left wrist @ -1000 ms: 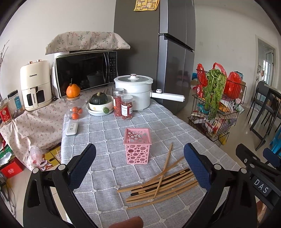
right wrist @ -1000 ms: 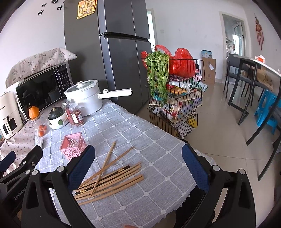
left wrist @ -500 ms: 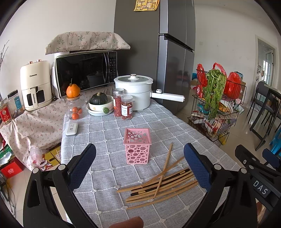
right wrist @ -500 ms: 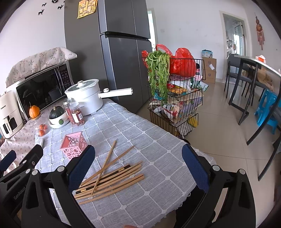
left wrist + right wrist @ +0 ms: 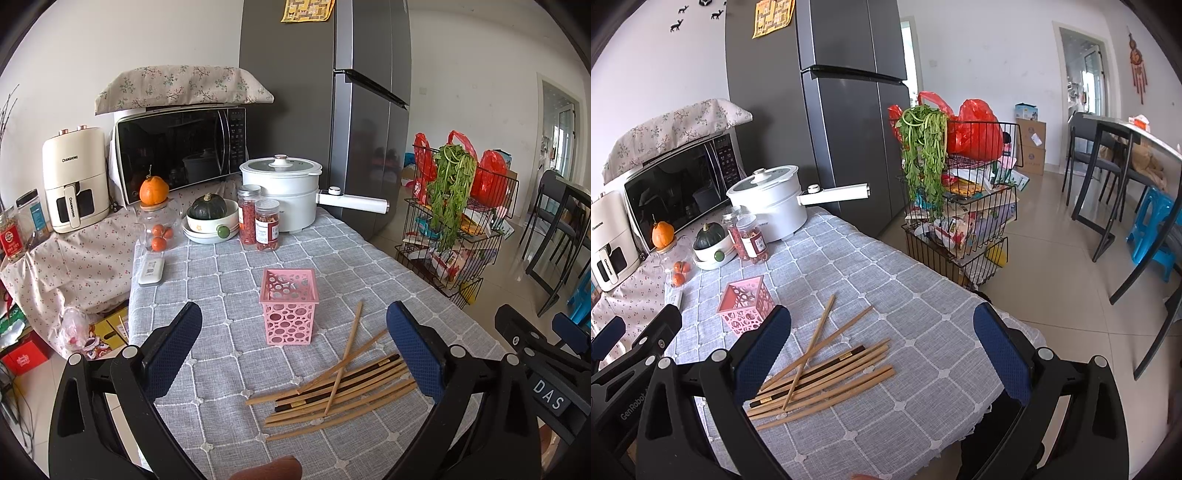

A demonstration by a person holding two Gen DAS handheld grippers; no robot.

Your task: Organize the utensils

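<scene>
Pink basket [image 5: 288,306] stands (contents unclear) beyond loose chopsticks [image 5: 340,387].

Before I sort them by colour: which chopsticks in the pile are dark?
The dark pair with gold bands, lying in the middle of the pile; the other chopsticks are pale bamboo.

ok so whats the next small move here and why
Probably lower the right gripper onto the chopsticks and close on one. Both grippers are open and empty, the chopsticks lie loose on the tablecloth, and the pink basket beside them looks empty.
</scene>
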